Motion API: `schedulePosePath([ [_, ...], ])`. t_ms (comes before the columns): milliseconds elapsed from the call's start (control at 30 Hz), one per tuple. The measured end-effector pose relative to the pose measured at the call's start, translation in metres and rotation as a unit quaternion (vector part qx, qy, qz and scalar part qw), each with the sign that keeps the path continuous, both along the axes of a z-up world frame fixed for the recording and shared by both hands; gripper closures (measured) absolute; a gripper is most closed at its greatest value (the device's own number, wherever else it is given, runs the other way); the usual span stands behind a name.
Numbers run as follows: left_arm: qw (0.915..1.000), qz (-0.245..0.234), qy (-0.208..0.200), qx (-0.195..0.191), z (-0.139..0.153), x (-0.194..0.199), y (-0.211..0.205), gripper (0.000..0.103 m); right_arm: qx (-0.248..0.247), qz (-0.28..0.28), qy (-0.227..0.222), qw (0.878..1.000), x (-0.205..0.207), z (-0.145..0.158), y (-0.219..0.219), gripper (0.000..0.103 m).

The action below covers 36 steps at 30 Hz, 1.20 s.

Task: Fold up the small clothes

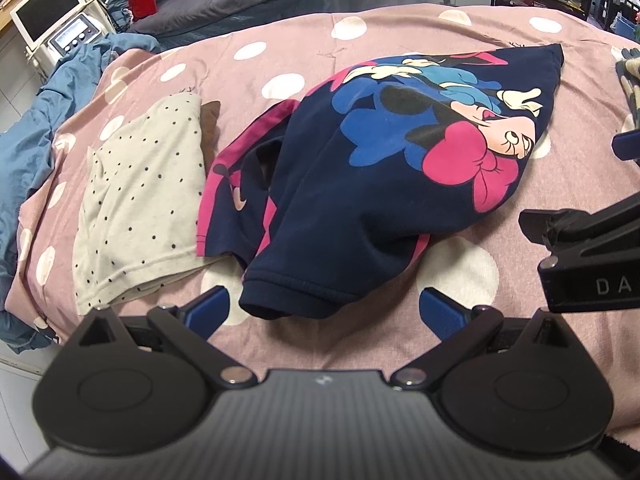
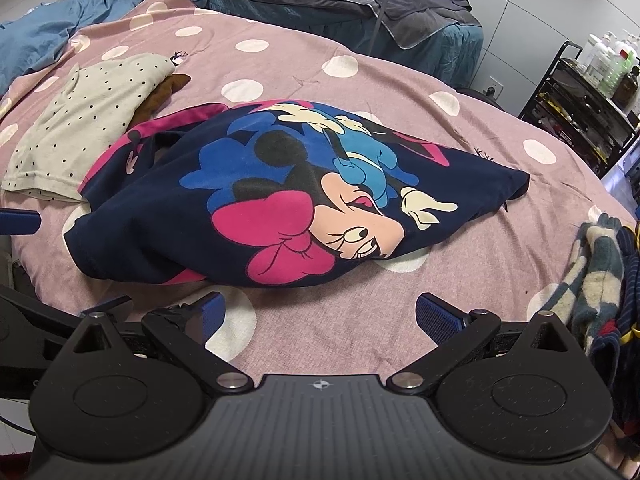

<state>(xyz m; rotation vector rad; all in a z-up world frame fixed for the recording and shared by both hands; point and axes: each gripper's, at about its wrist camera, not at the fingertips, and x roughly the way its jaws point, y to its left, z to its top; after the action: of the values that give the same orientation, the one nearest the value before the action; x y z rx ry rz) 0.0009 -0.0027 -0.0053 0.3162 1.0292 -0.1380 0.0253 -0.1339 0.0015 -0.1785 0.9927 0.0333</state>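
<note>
A navy small shirt with a cartoon mouse print and pink trim (image 1: 384,168) lies crumpled on the pink polka-dot bed cover (image 1: 280,52); it also shows in the right wrist view (image 2: 280,196). Its dark sleeve cuff (image 1: 288,300) lies just ahead of my left gripper (image 1: 326,312), which is open and empty. My right gripper (image 2: 320,316) is open and empty, just short of the shirt's near edge. A folded beige dotted garment (image 1: 140,204) lies left of the shirt, over a brown piece (image 1: 210,120).
A pile of checked and striped clothes (image 2: 600,280) lies at the right edge of the bed. A blue blanket (image 1: 36,128) is bunched at the left. A second bed with grey covers (image 2: 340,4), a shelf of bottles (image 2: 592,92) and a monitor (image 1: 44,8) stand beyond.
</note>
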Motion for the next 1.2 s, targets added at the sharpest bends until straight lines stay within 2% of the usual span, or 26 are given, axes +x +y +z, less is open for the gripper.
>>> schedulePosePath([
  [400, 1.0000, 0.001, -0.009, 0.003, -0.0012, -0.0004, 0.0000, 0.000, 0.000, 0.004, 0.001, 1.000, -0.0008, -0.0012, 0.0029, 0.000],
  [600, 0.9996, 0.001, -0.022, 0.017, -0.0032, -0.0017, -0.0013, 0.000, -0.002, 0.004, 0.002, 1.000, -0.0012, -0.0018, 0.0041, 0.000],
  [733, 0.9998, 0.002, -0.017, 0.011, -0.0036, -0.0019, -0.0012, 0.000, 0.000, 0.004, 0.002, 1.000, -0.0022, -0.0023, 0.0041, 0.000],
  [933, 0.9991, 0.004, -0.035, 0.022, -0.0033, -0.0023, 0.0002, 0.000, 0.001, 0.004, 0.003, 1.000, -0.0023, -0.0024, 0.0043, 0.000],
  [1067, 0.9992, 0.006, -0.036, 0.014, -0.0035, -0.0025, 0.0015, 0.000, 0.001, 0.005, 0.001, 1.000, -0.0023, -0.0025, 0.0043, 0.000],
  [1200, 0.9993, 0.021, -0.031, 0.001, -0.0070, 0.0022, 0.0069, 0.000, 0.014, 0.004, -0.029, 0.999, -0.0069, -0.0003, 0.0006, 0.000],
])
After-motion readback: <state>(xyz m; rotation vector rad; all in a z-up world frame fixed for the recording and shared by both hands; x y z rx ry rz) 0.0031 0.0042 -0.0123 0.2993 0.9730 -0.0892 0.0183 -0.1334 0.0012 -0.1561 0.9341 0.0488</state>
